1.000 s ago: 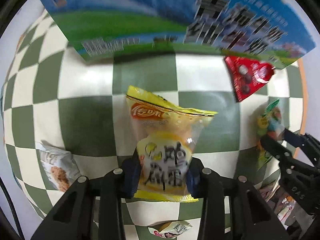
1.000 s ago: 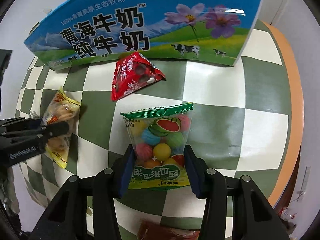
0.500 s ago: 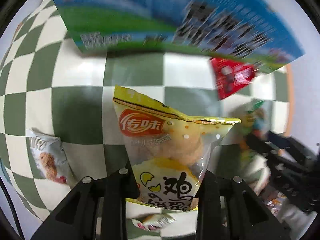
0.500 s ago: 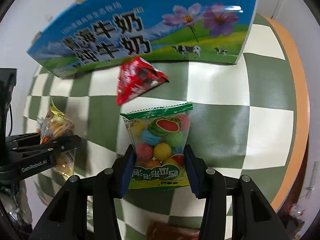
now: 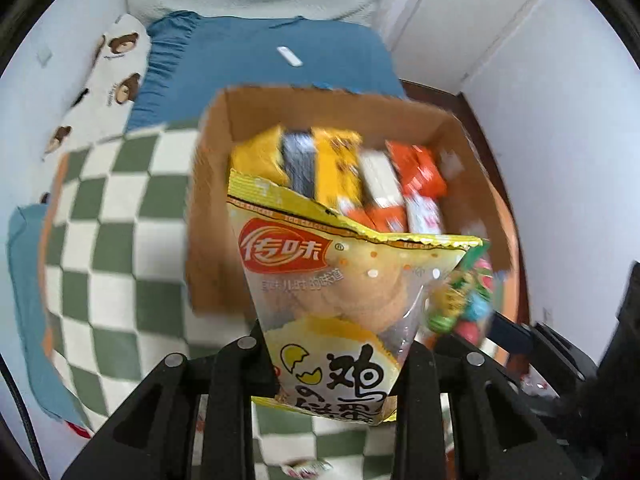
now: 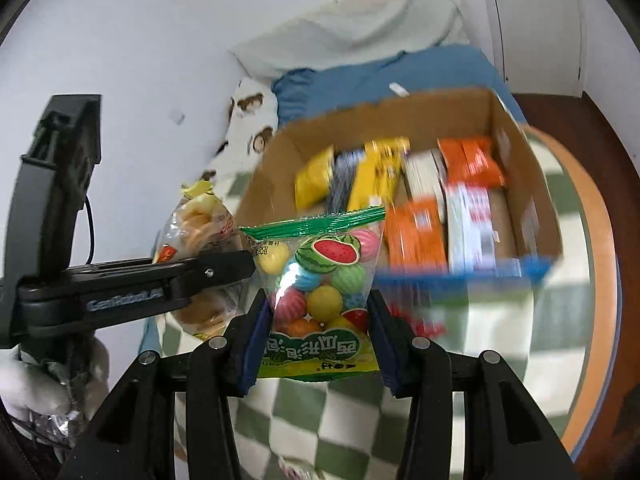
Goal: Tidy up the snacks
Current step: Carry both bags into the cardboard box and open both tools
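My left gripper [image 5: 334, 364] is shut on a yellow egg-cracker packet [image 5: 340, 300], held up in the air before the open cardboard box [image 5: 212, 200]. My right gripper [image 6: 316, 340] is shut on a green-topped bag of colourful watermelon gum balls [image 6: 320, 280], also lifted, just short of the box [image 6: 400, 116]. Inside the box lie several yellow, grey, white and orange snack packs [image 5: 360, 168]. The left gripper with its cracker packet [image 6: 196, 224] shows at the left of the right wrist view; the gum bag [image 5: 460, 304] shows at the right of the left wrist view.
The box stands on a green-and-white checked cloth [image 5: 100, 240] over a round table with an orange rim [image 6: 600, 240]. Behind it is a bed with a blue sheet [image 5: 260, 52] and a bear-print pillow [image 5: 116, 64]. White walls and a door [image 6: 532, 20] lie beyond.
Both grippers rose off the checked cloth with their packets and tilted up, so the box's open top and the bed came into view. The left jaws closed tighter on the cracker packet.
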A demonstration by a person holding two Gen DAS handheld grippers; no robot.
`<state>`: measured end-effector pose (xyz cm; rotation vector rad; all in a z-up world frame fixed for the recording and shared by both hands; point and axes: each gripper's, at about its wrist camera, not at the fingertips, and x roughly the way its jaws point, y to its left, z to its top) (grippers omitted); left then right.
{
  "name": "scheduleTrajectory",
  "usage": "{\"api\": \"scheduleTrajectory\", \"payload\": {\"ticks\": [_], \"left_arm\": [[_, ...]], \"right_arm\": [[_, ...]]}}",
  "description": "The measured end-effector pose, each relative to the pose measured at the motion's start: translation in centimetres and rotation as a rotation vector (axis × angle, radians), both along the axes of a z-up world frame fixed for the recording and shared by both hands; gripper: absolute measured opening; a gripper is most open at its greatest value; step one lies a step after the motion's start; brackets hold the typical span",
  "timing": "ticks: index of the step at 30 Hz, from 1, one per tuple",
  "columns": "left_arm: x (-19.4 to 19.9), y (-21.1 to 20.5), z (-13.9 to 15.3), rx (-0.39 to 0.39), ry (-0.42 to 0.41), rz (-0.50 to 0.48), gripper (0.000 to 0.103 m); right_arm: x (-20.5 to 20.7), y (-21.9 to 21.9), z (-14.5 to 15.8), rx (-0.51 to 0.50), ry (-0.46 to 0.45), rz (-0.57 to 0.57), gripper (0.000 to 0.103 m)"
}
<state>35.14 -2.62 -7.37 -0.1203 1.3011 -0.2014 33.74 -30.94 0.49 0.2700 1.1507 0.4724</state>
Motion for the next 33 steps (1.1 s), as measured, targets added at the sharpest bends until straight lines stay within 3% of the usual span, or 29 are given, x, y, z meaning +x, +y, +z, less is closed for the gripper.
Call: {"api": "scheduleTrajectory", "payload": {"ticks": [4,8,15,16,17,18,19,22,27,33], "left_arm": [[5.5,0.6,-1.9,0.036,0.078,0.025,0.027],[8.3,0.7,-5.2,0.086,0.148,0.038,0.027],[9.6,0.4,-10.4,0.072,0.285,0.039,0.03],[9.5,0.5,-11.1,0.068,0.307,0.046,0.033],[9.5,0.6,-11.3,0.07,0.313,0.049,0.036],[9.4,0.5,-11.6,0.075,0.313,0.045,0.042],[9.3,0.5,-11.8,0.083,0.312,0.041,0.055],[9.0,0.6,-11.9,0.074,0.312,0.047,0.084],[8.8,0.4,-11.9,0.069,0.308,0.058,0.094],[8.4,-0.1,-11.3,0.091,0.28,0.056,0.095]], "right_arm": [[4.9,2.4,-0.5,-0.014,0.012,-0.003,0.05],[8.8,4.2,-2.9,-0.041,0.075,0.003,0.05],[11.4,5.7,-8.0,-0.061,0.22,0.023,0.051],[11.5,5.8,-8.6,-0.066,0.24,0.026,0.052],[11.6,5.9,-9.0,-0.085,0.25,0.035,0.061],[11.7,6.0,-9.2,-0.108,0.254,0.043,0.085],[11.7,5.9,-9.3,-0.122,0.256,0.04,0.092],[11.9,5.2,-9.6,-0.162,0.268,0.035,0.095],[12.2,3.4,-9.7,-0.227,0.264,0.013,0.097],[12.3,1.8,-9.1,-0.288,0.254,-0.018,0.097]]}}
